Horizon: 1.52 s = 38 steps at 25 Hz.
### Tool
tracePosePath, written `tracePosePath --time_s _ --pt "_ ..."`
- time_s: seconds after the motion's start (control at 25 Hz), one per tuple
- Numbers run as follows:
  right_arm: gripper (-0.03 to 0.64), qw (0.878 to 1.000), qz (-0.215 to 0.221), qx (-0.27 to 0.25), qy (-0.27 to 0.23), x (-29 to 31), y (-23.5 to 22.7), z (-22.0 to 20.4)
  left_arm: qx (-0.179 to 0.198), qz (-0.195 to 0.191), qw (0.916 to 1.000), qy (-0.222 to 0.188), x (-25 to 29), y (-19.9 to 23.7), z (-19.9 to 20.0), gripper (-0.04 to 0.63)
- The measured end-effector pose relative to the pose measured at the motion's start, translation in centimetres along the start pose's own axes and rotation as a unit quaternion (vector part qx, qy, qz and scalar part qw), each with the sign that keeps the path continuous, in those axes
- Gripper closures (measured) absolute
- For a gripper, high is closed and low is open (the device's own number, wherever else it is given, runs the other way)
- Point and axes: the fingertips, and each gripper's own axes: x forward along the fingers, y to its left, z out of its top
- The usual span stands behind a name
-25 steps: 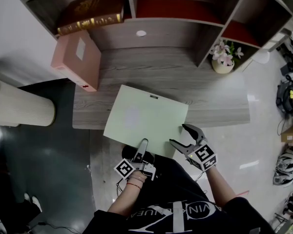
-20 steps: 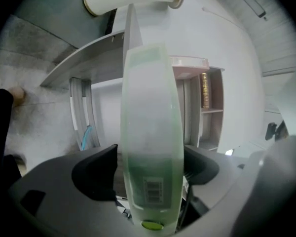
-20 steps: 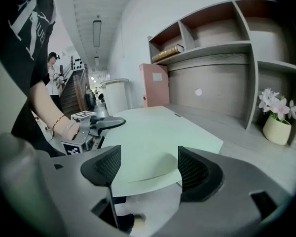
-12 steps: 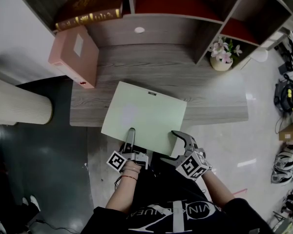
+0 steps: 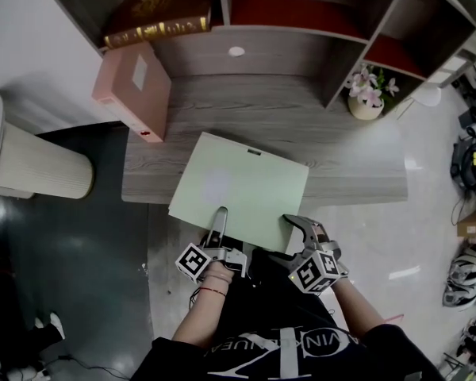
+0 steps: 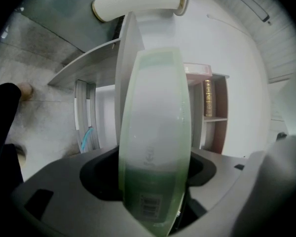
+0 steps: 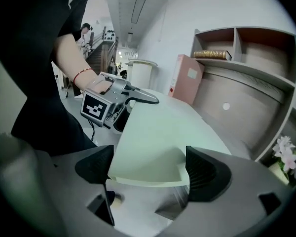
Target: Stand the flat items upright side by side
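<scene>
On desk (image 5: 349,173) near edge, green folder (image 5: 238,185) lies flat, overhanging; left gripper (image 5: 220,222), jaws just closing, clamps its near edge; right gripper (image 5: 299,227), jaws just opened wide, straddles near-right corner without touching.

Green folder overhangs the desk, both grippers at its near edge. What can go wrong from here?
1. The left gripper, jaws just closing on the folder, holds only its overhanging near edge; lifted there, it may sag or slip.
2. The right gripper, jaws just opened, straddles a corner without touching; closing askew could push the folder off the desk.
</scene>
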Motion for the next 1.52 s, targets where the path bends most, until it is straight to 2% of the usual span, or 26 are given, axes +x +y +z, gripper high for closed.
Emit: tracePosePath --time_s 0.16,0.32,0.44,0.56,0.64,0.76,0.92,1.16,1.24,1.44,1.52 --pt "0.153 1.000 0.001 0.006 -0.012 -0.1 -0.6 0.8 0.063 -0.003 0.9980 0.006 0.0 -2.9 0.3 0.295" --pt "0.155 0.998 -0.004 0.039 -0.040 0.7 -1.6 3.1 0.123 0.011 0.9923 -0.011 0.3 -5.6 2.0 0.301" --pt "0.190 0.995 0.002 0.065 -0.075 1.3 -2.3 5.8 0.188 0.029 0.9814 -0.021 0.2 -7.5 3.3 0.307" --pt "0.201 0.996 -0.002 0.055 -0.077 2.4 -2.7 7.9 0.235 0.038 0.9710 -0.025 0.3 -9.4 4.0 0.307" --pt "0.201 0.996 -0.008 0.046 -0.070 3.2 -2.9 8.8 0.273 0.040 0.9609 -0.025 0.5 -10.7 4.5 0.308" --pt "0.207 0.996 -0.014 0.049 -0.073 4.0 -3.4 9.9 0.335 0.037 0.9414 -0.020 0.8 -12.8 5.2 0.310" --pt "0.213 0.995 -0.016 0.052 -0.080 5.4 -4.0 11.5 0.397 0.036 0.9171 -0.018 1.2 -15.1 5.9 0.311" --pt "0.216 0.994 -0.003 0.059 -0.089 8.3 -4.4 14.4 0.464 0.067 0.8826 -0.037 1.4 -17.1 8.6 0.310" --pt "0.216 0.994 0.000 0.062 -0.095 9.3 -4.6 15.4 0.484 0.070 0.8711 -0.039 1.5 -17.8 9.5 0.310" --pt "0.215 0.993 0.006 0.065 -0.103 11.6 -5.0 17.7 0.521 0.078 0.8489 -0.044 2.0 -18.8 11.9 0.308" --pt "0.215 0.992 0.009 0.067 -0.104 12.5 -5.1 18.6 0.541 0.079 0.8361 -0.043 2.1 -19.1 12.7 0.308"
